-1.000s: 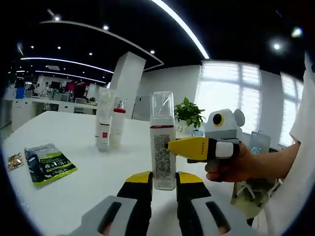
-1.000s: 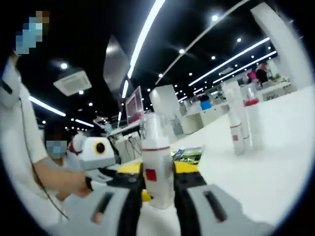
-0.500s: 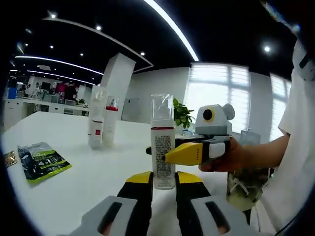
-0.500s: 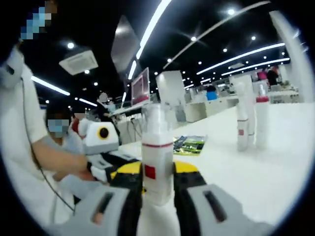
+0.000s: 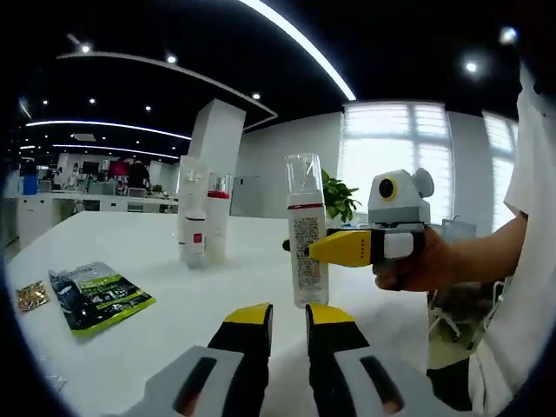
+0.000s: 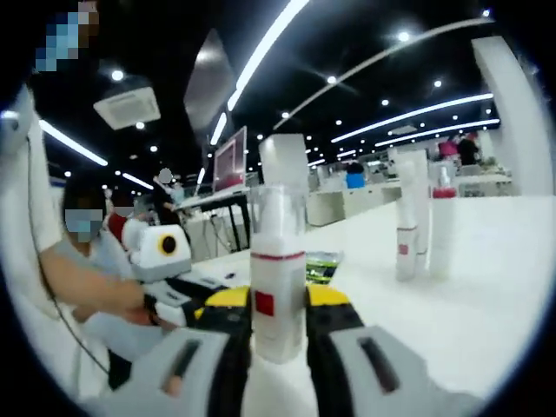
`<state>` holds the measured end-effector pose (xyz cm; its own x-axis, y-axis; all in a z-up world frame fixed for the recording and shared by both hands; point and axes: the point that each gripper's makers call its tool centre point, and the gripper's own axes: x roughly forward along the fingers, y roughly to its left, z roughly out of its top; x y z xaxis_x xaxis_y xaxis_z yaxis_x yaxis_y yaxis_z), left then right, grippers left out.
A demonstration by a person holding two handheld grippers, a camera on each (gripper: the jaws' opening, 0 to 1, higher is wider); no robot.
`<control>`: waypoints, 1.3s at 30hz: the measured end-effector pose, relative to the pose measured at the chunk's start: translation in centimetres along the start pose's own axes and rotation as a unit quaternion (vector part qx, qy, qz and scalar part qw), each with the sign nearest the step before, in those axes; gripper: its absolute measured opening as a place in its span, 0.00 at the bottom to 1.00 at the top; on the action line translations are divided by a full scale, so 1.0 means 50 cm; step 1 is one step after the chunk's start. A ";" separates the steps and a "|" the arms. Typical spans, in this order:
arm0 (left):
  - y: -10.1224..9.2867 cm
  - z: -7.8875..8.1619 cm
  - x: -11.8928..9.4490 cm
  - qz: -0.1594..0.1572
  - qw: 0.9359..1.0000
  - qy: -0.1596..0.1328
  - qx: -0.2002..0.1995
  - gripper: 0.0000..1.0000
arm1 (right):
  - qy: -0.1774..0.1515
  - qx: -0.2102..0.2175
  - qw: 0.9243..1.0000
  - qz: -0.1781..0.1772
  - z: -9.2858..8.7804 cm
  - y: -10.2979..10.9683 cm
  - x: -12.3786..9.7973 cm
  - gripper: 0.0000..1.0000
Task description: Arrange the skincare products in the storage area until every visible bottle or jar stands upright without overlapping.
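A white pump bottle (image 5: 306,230) with a clear cap and a red band stands upright on the white table (image 5: 165,347). My right gripper (image 5: 302,249) reaches in from the right and is shut on the bottle's middle. In the right gripper view the same bottle (image 6: 278,287) sits clamped between the yellow-tipped jaws of the right gripper (image 6: 278,308). My left gripper (image 5: 288,317) is open, its jaws a little short of the bottle's base with nothing between them. Two more tall white bottles (image 5: 193,221) (image 5: 215,217) stand upright side by side farther back.
A green packet (image 5: 100,295) and a small gold packet (image 5: 33,294) lie flat at the table's left. A potted plant (image 5: 340,198) stands behind the held bottle. A person's hand (image 5: 408,269) holds the right gripper. The left gripper (image 6: 204,291) shows beside the clamped bottle.
The pump bottle stood between my left jaws; now it stands beyond and right of their tips. The right gripper has stayed shut on it.
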<state>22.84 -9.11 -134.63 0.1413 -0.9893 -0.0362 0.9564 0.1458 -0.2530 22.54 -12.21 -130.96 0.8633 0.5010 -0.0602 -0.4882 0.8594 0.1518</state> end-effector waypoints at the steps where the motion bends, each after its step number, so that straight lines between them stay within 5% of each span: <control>1: 0.005 -0.002 -0.003 0.004 1.000 0.003 0.003 0.16 | 0.000 -0.003 1.000 -0.006 0.000 -0.006 0.000 0.21; 10: 0.022 -0.015 0.008 0.013 0.999 0.025 0.038 0.18 | -0.003 -0.020 0.997 -0.075 0.003 -0.095 0.015 0.21; 24: 0.007 -0.009 0.007 -0.002 0.999 0.012 0.035 0.21 | -0.031 -0.049 0.984 -0.170 0.040 -0.251 0.051 0.21; 34: 0.005 -0.015 0.012 -0.003 0.999 0.022 0.037 0.23 | -0.057 -0.020 0.978 -0.199 0.038 -0.310 0.052 0.21; 39: 0.006 -0.016 0.011 -0.003 0.999 0.024 0.027 0.23 | -0.065 -0.036 0.981 -0.179 0.037 -0.308 0.059 0.21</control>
<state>23.02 -9.62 -135.49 0.1251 -0.9888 -0.0811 0.9698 0.1391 -0.2004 32.83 -24.16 -131.65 0.9879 0.1517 0.0308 -0.1536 0.9853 0.0743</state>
